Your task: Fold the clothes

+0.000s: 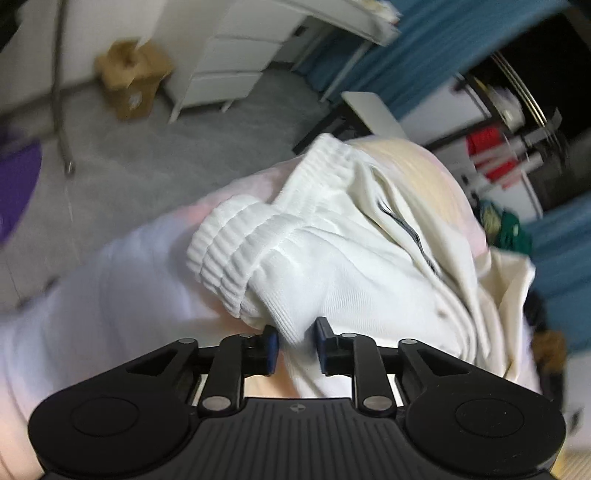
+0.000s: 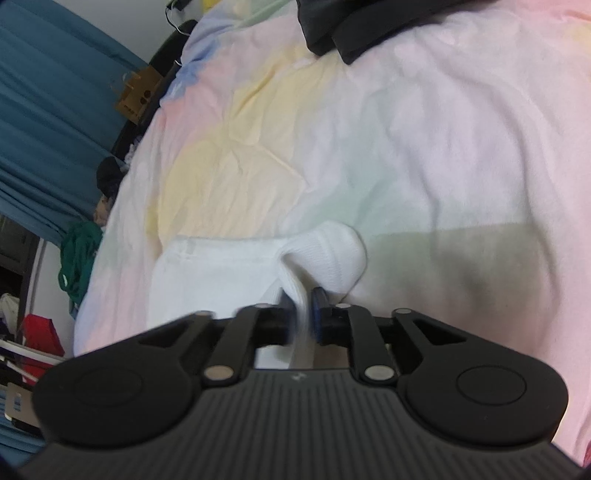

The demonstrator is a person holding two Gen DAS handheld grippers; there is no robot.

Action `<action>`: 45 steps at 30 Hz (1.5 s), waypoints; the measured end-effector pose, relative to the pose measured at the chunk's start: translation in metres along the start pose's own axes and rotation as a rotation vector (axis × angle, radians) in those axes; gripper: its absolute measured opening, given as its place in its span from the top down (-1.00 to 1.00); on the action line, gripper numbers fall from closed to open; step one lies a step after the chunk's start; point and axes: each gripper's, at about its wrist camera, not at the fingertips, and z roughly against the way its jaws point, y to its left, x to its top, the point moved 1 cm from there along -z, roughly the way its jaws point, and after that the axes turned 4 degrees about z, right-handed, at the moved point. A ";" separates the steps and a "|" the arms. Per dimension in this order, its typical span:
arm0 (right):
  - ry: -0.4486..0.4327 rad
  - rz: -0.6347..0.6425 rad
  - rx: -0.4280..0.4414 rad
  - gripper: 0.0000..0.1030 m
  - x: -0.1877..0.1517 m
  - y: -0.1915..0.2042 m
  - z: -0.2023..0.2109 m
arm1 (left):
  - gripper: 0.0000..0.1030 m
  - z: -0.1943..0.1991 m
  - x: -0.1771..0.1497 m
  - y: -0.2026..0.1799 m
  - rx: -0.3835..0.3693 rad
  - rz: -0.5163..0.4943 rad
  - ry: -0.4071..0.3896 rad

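A white garment (image 1: 332, 258) with ribbed cuffs and a dark zipper lies bunched on a pastel bedspread (image 1: 92, 295). My left gripper (image 1: 295, 343) is shut on a ribbed edge of it, the cloth pinched between the blue pads. In the right wrist view the same white garment (image 2: 221, 266) lies on the bedspread (image 2: 406, 147). My right gripper (image 2: 301, 314) is shut on a fold of it, with a ribbed cuff (image 2: 332, 254) bulging just beyond the fingertips.
A dark garment (image 2: 351, 26) lies at the far end of the bed. A cardboard box (image 1: 129, 77) and white drawers (image 1: 236, 59) stand on the grey floor. Blue curtains (image 2: 48, 110), green cloth (image 2: 77, 258) and a clothes rack (image 1: 498, 155) flank the bed.
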 end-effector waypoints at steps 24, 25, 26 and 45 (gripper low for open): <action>-0.119 0.686 0.486 -0.46 -0.077 0.129 0.095 | -0.63 0.036 -0.099 -0.169 -0.044 -0.566 -0.321; -0.107 0.708 0.513 -0.46 -0.083 0.133 0.099 | -0.63 0.029 -0.106 -0.181 -0.058 -0.592 -0.315; -0.094 0.730 0.539 -0.46 -0.089 0.137 0.103 | -0.63 0.022 -0.112 -0.193 -0.072 -0.617 -0.311; 0.111 0.896 0.797 -0.45 -0.167 0.161 0.113 | -0.63 -0.097 -0.184 -0.295 -0.185 -0.800 -0.361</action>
